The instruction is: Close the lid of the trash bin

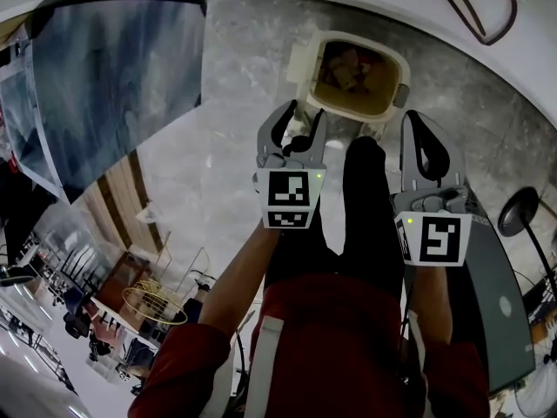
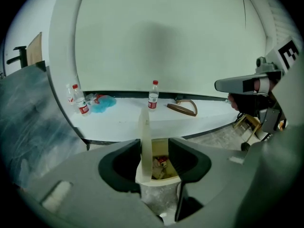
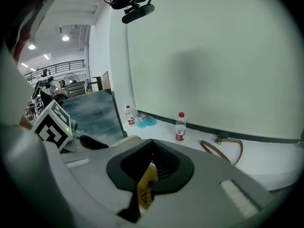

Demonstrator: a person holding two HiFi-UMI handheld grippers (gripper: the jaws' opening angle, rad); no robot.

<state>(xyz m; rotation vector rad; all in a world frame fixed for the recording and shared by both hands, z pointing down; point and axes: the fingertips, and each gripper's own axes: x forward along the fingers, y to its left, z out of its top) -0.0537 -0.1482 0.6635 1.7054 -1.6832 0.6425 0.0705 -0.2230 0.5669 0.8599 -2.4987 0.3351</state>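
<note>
The beige trash bin [image 1: 396, 68] stands open on the floor ahead of me, with rubbish inside. Its lid [image 1: 301, 63] stands upright at the bin's left side. In the left gripper view the lid [image 2: 145, 139] shows edge-on between the jaws of my left gripper [image 2: 155, 144]. It stands close to the left jaw and well clear of the right one, so this gripper is open. From above, my left gripper [image 1: 298, 116] reaches to the bin's near left rim. My right gripper [image 1: 418, 129] hangs shut beside the bin's right side, holding nothing.
A white ledge [image 2: 123, 120] behind the bin carries water bottles [image 2: 153, 96], a blue cloth [image 2: 102, 103] and a brown strap [image 2: 182, 108]. A large grey panel [image 1: 113, 85] leans at the left. A black stand [image 1: 522, 212] is at the right. My own leg [image 1: 365, 207] stands between the grippers.
</note>
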